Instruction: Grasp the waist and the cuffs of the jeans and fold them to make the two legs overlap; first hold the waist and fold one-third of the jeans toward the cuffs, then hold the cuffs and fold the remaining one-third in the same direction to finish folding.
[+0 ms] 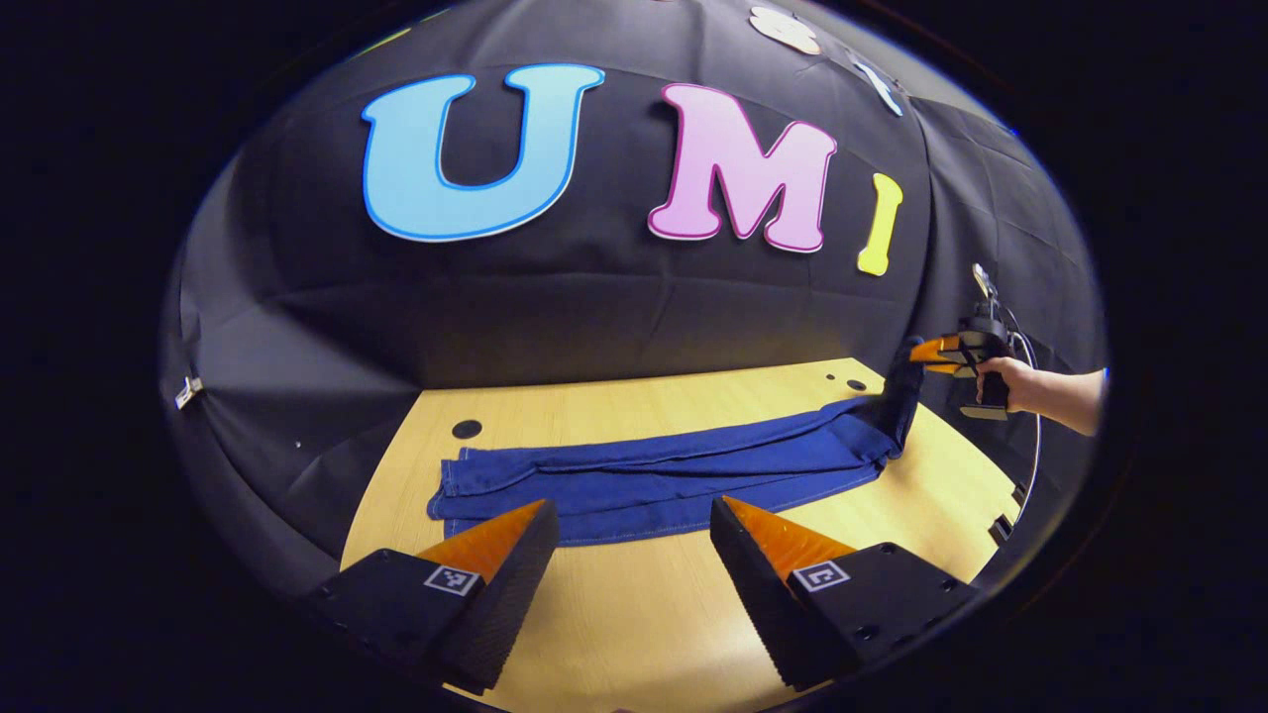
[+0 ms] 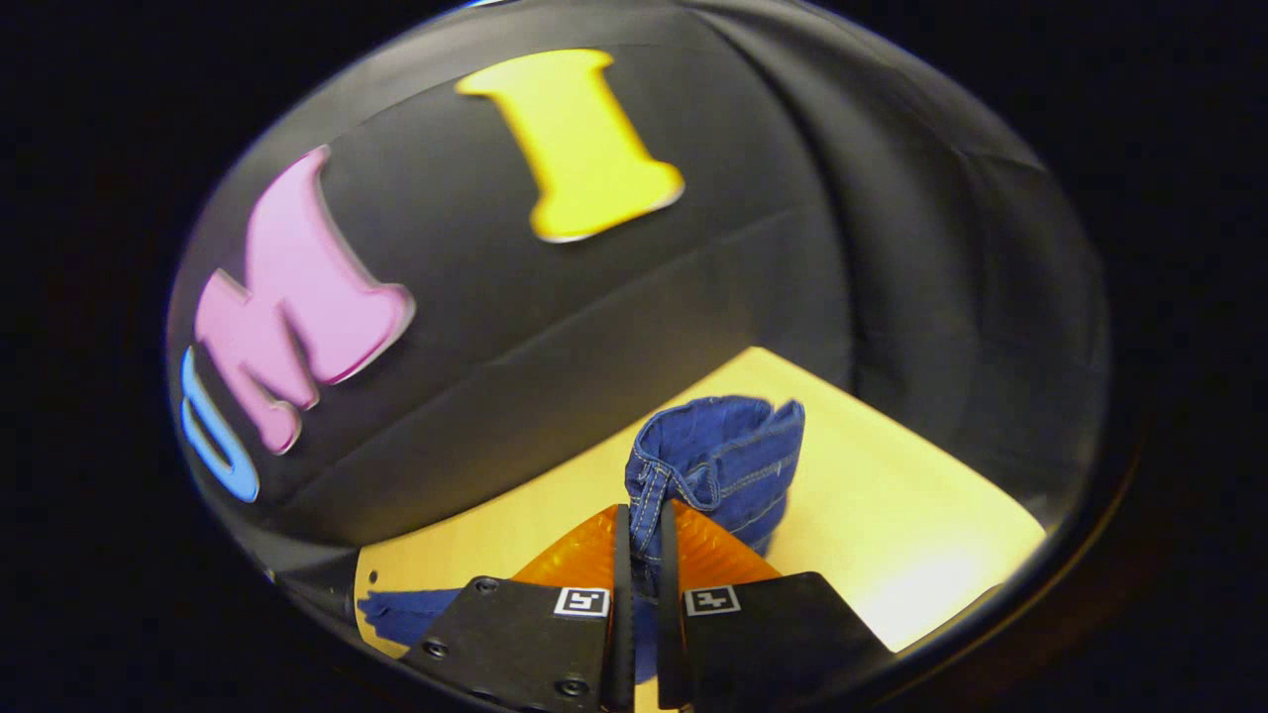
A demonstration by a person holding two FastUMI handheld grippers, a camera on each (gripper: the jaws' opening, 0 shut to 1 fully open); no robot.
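Denim is sitting pinched between the two fingers of the right gripper (image 2: 639, 540), which are closing on a stitched edge of the jeans (image 2: 718, 460); the bunched fabric is rising above the fingertips and drooping over to the far side. In the left gripper view, that same gripper (image 1: 926, 355) is showing at the far right, a hand (image 1: 1010, 381) holding it, with the waist end (image 1: 897, 396) lifting off the counter (image 1: 634, 614).

Left gripper (image 1: 634, 520) is hovering with its fingers spread wide, holding nothing, just above the near edge of the jeans. Jeans are lying long across the counter, the two legs overlapping, cuffs (image 1: 451, 485) at the left end lying flat.

Judgement on handling: cloth is looking soft and limp, fairly heavy for fabric, not fragile and not slippery. It is sagging wherever unsupported, so a single pinch is letting the waist bunch. Seams and the waistband are thicker and should be giving firmer purchase than the plain leg panel. A second hold on the near corner of the waist would likely be keeping the fold edge straight when carrying it toward the cuffs.
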